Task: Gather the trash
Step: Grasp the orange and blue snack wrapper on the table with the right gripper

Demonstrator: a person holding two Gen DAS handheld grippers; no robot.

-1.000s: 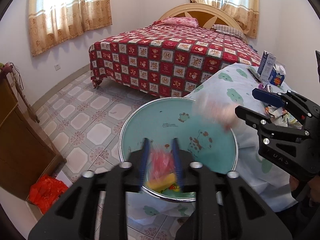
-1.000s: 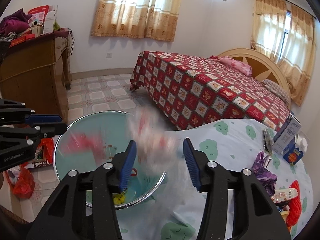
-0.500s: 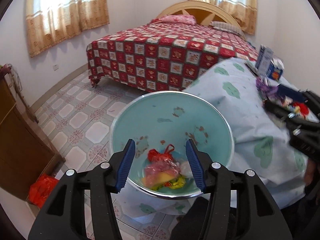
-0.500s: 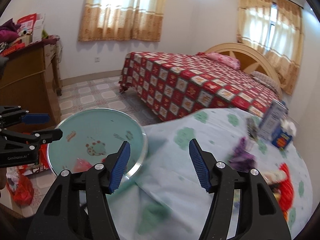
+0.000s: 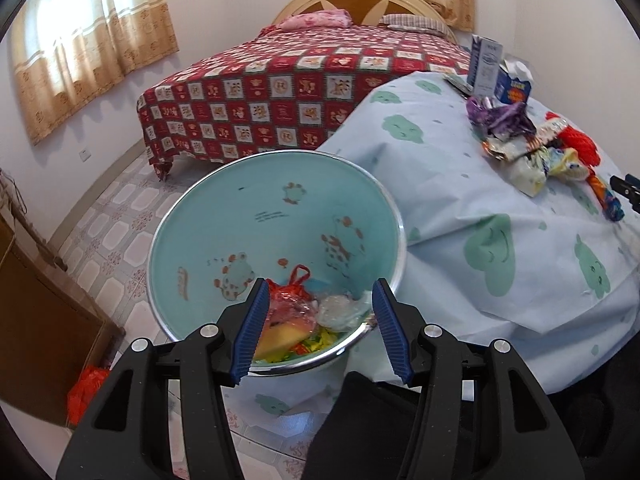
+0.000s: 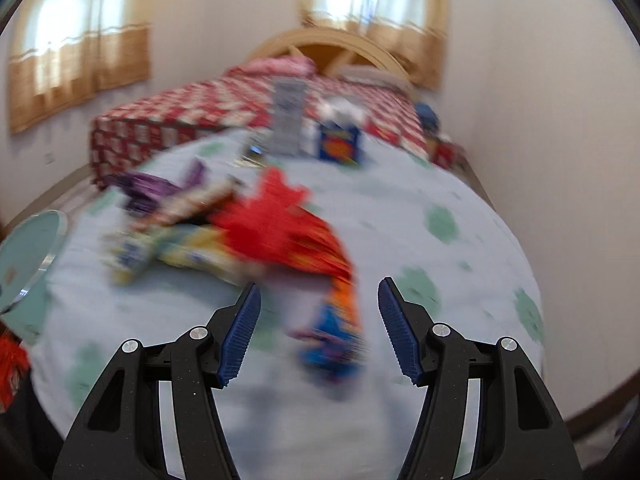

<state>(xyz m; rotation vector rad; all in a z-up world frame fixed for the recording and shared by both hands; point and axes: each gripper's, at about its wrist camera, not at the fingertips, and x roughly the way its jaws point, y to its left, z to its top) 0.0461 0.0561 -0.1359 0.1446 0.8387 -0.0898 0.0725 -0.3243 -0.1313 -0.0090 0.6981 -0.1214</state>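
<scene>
A: What is on the left side of the left wrist view?

B: A brown cabinet [image 5: 36, 320] at the left edge, over tiled floor. At lower centre the left gripper [image 5: 316, 328] hangs with its jaws spread and nothing between them. Just beyond its tips is the bin [image 5: 276, 208], a pale blue pail with a metal rim. Trash [image 5: 296, 320] already lies in its bottom: red plastic, a clear bag, something yellow.

A: And to the right?

B: A table [image 5: 480, 208] under a cloth with green clouds, touching the bin's rim. At upper right a pile of wrappers [image 5: 520, 144] lies on it, with two cartons [image 5: 486, 64] standing behind. A red bed [image 5: 296, 92] fills the upper centre.

A: What does the right wrist view show?

B: It is blurred by motion. The bin's rim shows at the far left edge. The pile spreads across the middle left, with a red mesh bag [image 6: 280, 228] at centre. The right gripper [image 6: 320, 328] is at the bottom, released, jaws wide, gripping nothing.

A: Which step is this?

B: Likely the reach for the next piece. An orange and blue wrapper [image 6: 336, 332] lies on the cloth between the spread jaws, just ahead.

A: How does it lie?

B: Its long axis runs up the frame, roughly along the fingers, orange end away, blue end near. The next move probably needs a descent and a close across its narrow width.
</scene>
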